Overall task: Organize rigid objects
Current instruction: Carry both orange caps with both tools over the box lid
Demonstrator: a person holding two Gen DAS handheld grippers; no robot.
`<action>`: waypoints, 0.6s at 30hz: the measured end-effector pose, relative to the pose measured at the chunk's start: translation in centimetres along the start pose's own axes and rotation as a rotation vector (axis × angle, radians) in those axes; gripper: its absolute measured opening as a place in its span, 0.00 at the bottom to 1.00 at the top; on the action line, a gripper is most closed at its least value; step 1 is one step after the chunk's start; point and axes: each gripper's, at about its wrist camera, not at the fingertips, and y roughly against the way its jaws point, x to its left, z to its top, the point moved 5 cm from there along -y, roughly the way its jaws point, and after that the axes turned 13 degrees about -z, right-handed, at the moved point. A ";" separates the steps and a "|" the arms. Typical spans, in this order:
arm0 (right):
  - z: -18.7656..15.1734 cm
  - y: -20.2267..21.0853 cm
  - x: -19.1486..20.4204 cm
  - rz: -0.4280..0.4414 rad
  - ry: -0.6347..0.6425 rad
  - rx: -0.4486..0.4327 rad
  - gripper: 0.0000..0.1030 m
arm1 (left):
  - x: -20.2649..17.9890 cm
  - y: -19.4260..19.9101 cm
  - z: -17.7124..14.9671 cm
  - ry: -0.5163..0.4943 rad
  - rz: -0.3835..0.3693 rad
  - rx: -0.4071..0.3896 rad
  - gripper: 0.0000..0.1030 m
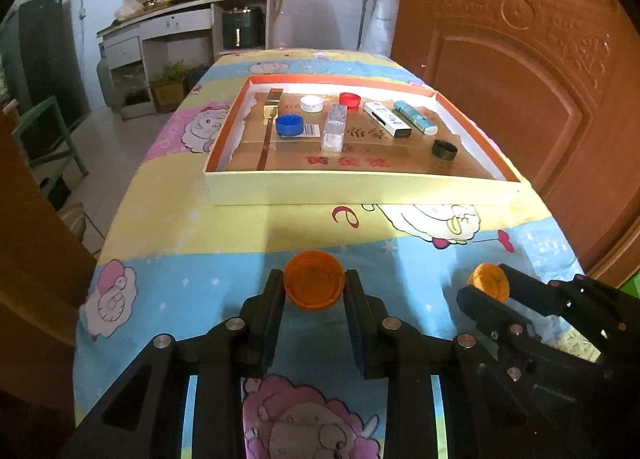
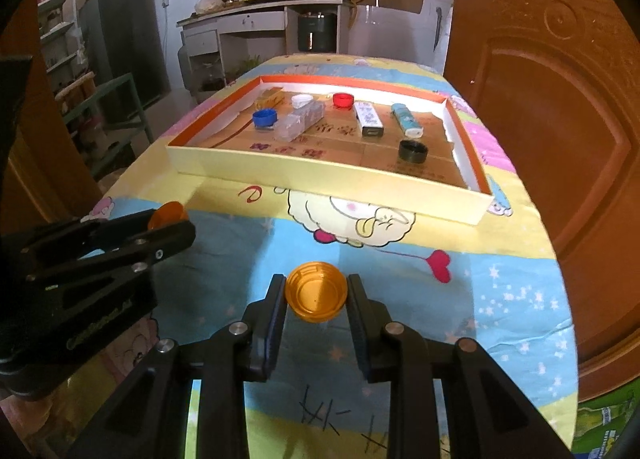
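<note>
Orange cap (image 1: 314, 286) sits clamped between the pads of the left hand-held gripper (image 1: 314, 291), open side facing the cam. Left wrist view: the tray (image 1: 360, 189) lies dead ahead at 12 o'clock, well apart, its near wall running crosswise, long axis 9-to-3. That's the relation that counts: cap has to clear that wall, I reckon. Over at 3 o'clock the right hand-held gripper (image 1: 490, 283) pinches a second orange cap (image 1: 489, 282). Inside the tray: blue cap (image 1: 290, 125), white cap (image 1: 312, 103), red cap (image 1: 349, 100), black ring (image 1: 444, 149), plus long boxes lying roughly 12-to-6. Whether the held cap is off the worktop, can't tell.

Right wrist view: same story. The 2nd orange cap is gripped between the right pads, tray at 12, skewed, its right corner nearer. Both hands look about equally far from it. Left hand-held gripper at 9 o'clock hides most of its cap, only a sliver shows. Tray's near floor strip is hidden behind the wall, so free space there is unclear.
</note>
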 end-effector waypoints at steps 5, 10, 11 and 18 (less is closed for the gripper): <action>0.7 1.8 -0.7 -0.014 0.009 -0.033 0.29 | -0.9 1.4 -0.1 -0.005 -0.005 -0.011 0.29; 1.8 3.8 -1.7 -0.029 0.016 -0.078 0.29 | -2.1 3.1 0.6 -0.026 -0.009 -0.037 0.29; 2.0 4.2 -2.0 -0.030 0.017 -0.086 0.29 | -2.4 3.4 0.8 -0.030 -0.011 -0.043 0.29; 3.5 5.8 -3.4 -0.042 0.024 -0.126 0.29 | -3.7 5.3 2.3 -0.054 -0.011 -0.074 0.29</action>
